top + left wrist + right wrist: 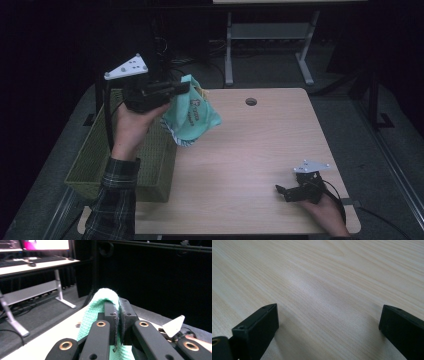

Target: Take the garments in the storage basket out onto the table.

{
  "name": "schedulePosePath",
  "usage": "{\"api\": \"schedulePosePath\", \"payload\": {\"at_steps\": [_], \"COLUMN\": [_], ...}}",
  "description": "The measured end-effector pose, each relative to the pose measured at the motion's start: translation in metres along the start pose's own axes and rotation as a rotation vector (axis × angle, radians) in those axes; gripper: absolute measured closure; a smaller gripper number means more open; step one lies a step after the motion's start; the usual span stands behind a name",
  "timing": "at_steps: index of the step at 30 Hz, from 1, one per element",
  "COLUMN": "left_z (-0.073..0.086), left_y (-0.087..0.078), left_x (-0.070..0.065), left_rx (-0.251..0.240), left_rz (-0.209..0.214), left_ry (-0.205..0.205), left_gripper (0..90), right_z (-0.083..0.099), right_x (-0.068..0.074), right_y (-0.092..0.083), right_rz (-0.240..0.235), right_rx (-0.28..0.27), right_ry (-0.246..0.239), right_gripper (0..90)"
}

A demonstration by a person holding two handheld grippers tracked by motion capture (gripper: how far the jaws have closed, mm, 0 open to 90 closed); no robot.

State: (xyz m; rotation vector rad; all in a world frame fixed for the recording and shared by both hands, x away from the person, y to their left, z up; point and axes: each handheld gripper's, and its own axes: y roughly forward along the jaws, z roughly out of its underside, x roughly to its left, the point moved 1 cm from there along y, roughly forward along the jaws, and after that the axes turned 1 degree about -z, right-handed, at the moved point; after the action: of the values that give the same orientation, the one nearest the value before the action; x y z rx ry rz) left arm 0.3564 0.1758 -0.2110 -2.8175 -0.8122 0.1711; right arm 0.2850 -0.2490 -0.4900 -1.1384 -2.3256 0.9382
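A mint-green cloth (pixel 192 117) with a printed patch hangs in the air over the table's left side, beside the basket. My left gripper (pixel 184 88) is held up level and is shut on the cloth's top edge. In the left gripper view the cloth's folded edge (pixel 100 307) is pinched between the black jaws of the left gripper (pixel 117 312). My right gripper (pixel 281 190) rests low near the table's front right corner. In the right gripper view the right gripper (pixel 328 315) stands open, its jaws wide apart over bare wood with nothing between them.
A green woven basket (pixel 95 165) stands at the table's left edge, under my left forearm. The light wooden table (pixel 260 145) has a round cable hole (pixel 251 101) near its far edge. A desk frame (pixel 270 30) stands behind the table.
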Motion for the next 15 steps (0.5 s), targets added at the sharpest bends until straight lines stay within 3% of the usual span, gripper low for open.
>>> {"api": "schedulePosePath", "payload": {"at_steps": [15], "left_z": [0.026], "left_y": [0.046], "left_x": [-0.025], "left_rx": [0.06], "left_rz": [0.13], "left_ry": [0.004], "left_gripper": [85.9], "right_z": [0.0], "right_x": [0.0], "right_y": [0.0], "right_rz": [0.0], "right_rx": [0.0], "right_ry": [-0.001], "right_gripper": [2.3]}}
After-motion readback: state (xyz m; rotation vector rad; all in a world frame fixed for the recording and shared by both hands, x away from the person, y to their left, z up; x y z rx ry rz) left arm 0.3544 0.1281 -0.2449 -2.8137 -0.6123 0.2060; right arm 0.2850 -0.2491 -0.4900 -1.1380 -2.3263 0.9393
